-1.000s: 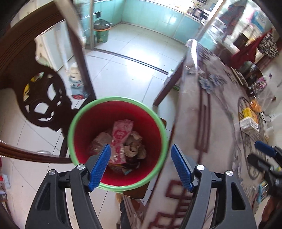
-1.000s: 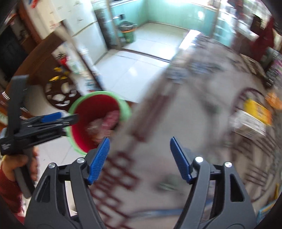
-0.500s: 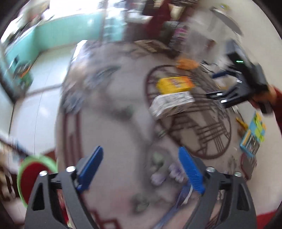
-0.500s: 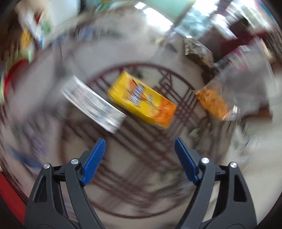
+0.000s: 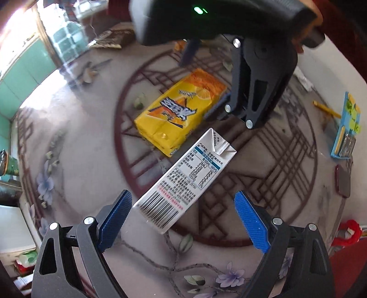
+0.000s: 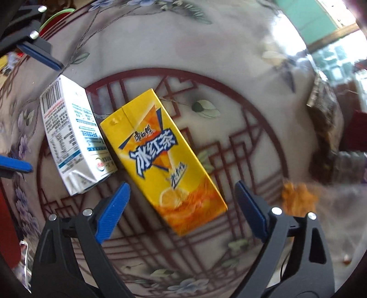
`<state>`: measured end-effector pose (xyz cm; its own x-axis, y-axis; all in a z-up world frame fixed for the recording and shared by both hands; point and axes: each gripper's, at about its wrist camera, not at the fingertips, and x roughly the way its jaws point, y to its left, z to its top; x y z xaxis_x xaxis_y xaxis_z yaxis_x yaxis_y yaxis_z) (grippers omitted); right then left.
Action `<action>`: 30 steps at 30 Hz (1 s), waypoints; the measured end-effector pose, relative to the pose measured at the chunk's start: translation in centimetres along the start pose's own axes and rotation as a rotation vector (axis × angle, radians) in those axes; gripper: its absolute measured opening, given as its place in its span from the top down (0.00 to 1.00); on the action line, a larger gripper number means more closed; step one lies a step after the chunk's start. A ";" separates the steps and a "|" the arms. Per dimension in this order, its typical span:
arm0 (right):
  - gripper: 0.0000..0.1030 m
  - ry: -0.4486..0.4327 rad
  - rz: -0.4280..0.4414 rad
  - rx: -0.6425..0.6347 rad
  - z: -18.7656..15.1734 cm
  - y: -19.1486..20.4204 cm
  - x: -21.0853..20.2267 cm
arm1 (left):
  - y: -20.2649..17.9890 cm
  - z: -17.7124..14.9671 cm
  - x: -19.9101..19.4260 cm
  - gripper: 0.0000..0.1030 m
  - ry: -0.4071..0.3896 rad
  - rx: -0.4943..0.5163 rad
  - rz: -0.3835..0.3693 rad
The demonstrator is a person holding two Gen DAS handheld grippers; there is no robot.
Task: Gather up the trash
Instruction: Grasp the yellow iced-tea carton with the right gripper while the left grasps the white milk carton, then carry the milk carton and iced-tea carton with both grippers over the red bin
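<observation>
The left hand-held gripper [image 5: 182, 221] hangs over the tabletop [image 5: 75, 128] with its jaws spread wide and nothing in them; the white milk carton [image 5: 185, 180] lies flat below, its barcode end reaching in between the blue pads [image 5: 114, 220] but touching neither. The carton sits at a slant to the line of the jaws, so a good grab probably means rolling the wrist until the pads face its two long sides, then coming straight down and closing across the narrow width, near the middle rather than at the folded end where the cardboard would likely crumple. Just beside it, with one corner close to or touching the white one, lies the yellow tea carton [image 6: 160, 160], also flat and slanted on the red lattice pattern. The right hand-held gripper [image 6: 181, 212] points down above its orange end, jaws opening and empty, the carton's lower part lying in the gap with clear space on both sides. Here too the jaws would do best to square up to the long edges before closing. Since the two cartons lie so close and the two tools crowd the same patch, lifting each one straight up should keep it from knocking its neighbour. The red bin with a green rim [image 6: 57, 15] shows only as a sliver past the tabletop's edge.
</observation>
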<state>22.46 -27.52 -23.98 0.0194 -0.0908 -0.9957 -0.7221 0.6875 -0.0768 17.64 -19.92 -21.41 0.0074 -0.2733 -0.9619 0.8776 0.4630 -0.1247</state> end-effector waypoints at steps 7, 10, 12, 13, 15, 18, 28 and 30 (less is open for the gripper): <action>0.24 -0.061 0.068 -0.019 0.3 0.3 1.9 | 0.5 0.7 3.2 0.32 0.063 -0.025 -0.015; 0.33 -0.085 0.082 0.017 -0.3 1.1 1.8 | 0.9 0.5 3.8 0.55 0.058 -0.077 -0.015; 0.35 -0.099 0.090 0.081 -0.9 1.2 1.5 | 1.1 0.2 3.8 0.60 0.047 -0.124 -0.028; 0.36 -0.109 0.092 0.125 -1.2 1.2 1.3 | 1.1 -0.2 3.6 0.61 0.036 -0.157 -0.028; 0.36 -0.140 0.100 0.231 -2.7 1.1 1.0 | 0.9 -0.9 3.0 0.64 0.017 -0.197 -0.017; 0.37 -0.198 0.125 0.386 -4.5 1.7 -0.1 | 0.1 -2.9 1.3 0.65 -0.057 -0.270 0.032; 0.41 -0.380 -0.073 0.679 -9.2 9.9 -6.6 | -2.9 -11.4 -4.4 0.66 -0.203 -0.529 0.122; 0.41 -0.402 -0.078 0.720 -9.2 11.5 -7.4 | -3.5 -12.5 -5.0 0.66 -0.219 -0.557 0.128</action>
<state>7.66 -25.64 -17.05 0.3955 0.0137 -0.9184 -0.0913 0.9955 -0.0245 8.55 -9.60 -19.18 0.2463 -0.3260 -0.9127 0.4814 0.8585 -0.1767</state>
